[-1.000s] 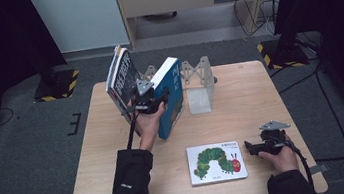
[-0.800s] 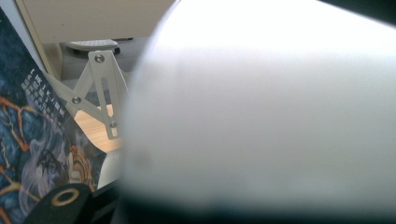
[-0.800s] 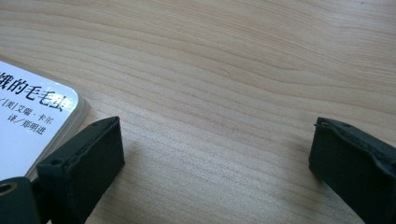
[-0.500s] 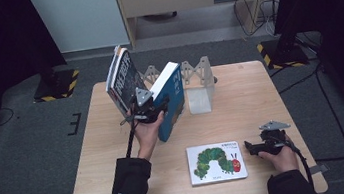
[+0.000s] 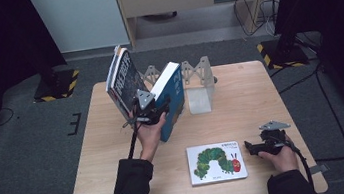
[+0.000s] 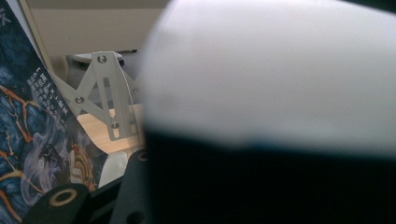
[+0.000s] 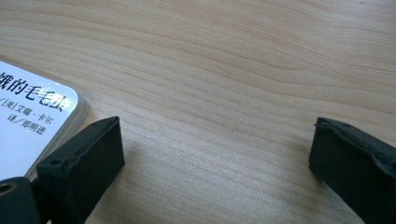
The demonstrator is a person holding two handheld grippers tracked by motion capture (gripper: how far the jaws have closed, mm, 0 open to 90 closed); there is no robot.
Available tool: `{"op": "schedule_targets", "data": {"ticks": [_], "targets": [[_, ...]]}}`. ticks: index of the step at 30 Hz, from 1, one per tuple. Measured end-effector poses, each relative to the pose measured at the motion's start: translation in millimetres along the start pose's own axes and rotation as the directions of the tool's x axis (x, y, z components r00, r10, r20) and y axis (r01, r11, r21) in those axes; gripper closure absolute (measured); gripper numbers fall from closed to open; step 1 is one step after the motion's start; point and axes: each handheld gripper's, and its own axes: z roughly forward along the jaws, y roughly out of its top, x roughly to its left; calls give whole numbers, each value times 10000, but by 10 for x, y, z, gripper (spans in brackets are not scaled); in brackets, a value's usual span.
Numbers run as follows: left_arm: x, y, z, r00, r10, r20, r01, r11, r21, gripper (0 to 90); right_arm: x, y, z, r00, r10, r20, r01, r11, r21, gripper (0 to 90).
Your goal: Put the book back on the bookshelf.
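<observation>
A thick blue book (image 5: 172, 97) with white page edges stands tilted on the wooden table (image 5: 245, 97), and my left gripper (image 5: 158, 109) is shut on its lower edge. In the left gripper view its blurred pages (image 6: 271, 70) loom very close. A dark-covered book (image 5: 121, 81) leans just left of it. A caterpillar picture book (image 5: 216, 161) lies flat near the front edge. My right gripper (image 5: 251, 148) rests open on the table just right of that book; its corner (image 7: 32, 116) lies beside the left jaw, with bare wood between the jaws (image 7: 215, 154).
A metal book rack (image 5: 196, 73) with crossed struts stands at the back of the table, just right of the blue book; it also appears behind the books (image 6: 107, 98). Dark floor surrounds the table, with cabinets behind.
The blue book in my left gripper has shifted and tilted slightly beside the dark book. The right gripper and the picture book have not moved.
</observation>
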Motion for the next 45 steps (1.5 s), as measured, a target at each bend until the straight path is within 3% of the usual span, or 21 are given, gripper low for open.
{"op": "schedule_targets", "data": {"ticks": [8,13,21,27,30,34,37,45], "targets": [[11,-1,27,9996,-72,-287,70,9999,-92,583,0,0,1,10000,-4,0,4,10000,2,34],[12,14,82,10000,2,-81,-3,9999,-112,583,-1,1,1,10000,-13,-3,13,10000,3,33],[-10,53,196,9993,-257,-271,254,9996,-110,583,-1,1,1,10000,-14,-4,14,10000,5,33],[-28,16,182,9998,-49,-177,47,9999,-97,572,0,1,1,10000,-3,-5,3,10000,10,32],[-8,-61,136,9999,-161,-17,161,9999,12,539,0,0,1,10000,-16,-18,16,10000,6,32],[45,-163,46,9971,-637,411,638,9980,-9,526,0,0,1,10000,-14,-18,14,10000,4,32],[60,-173,6,9958,-691,596,696,9976,-61,530,1,1,2,10000,4,-9,-4,10000,0,32],[10,-148,18,9989,-341,308,339,9994,67,584,-1,1,1,10000,-27,-12,27,10000,7,32]]}}
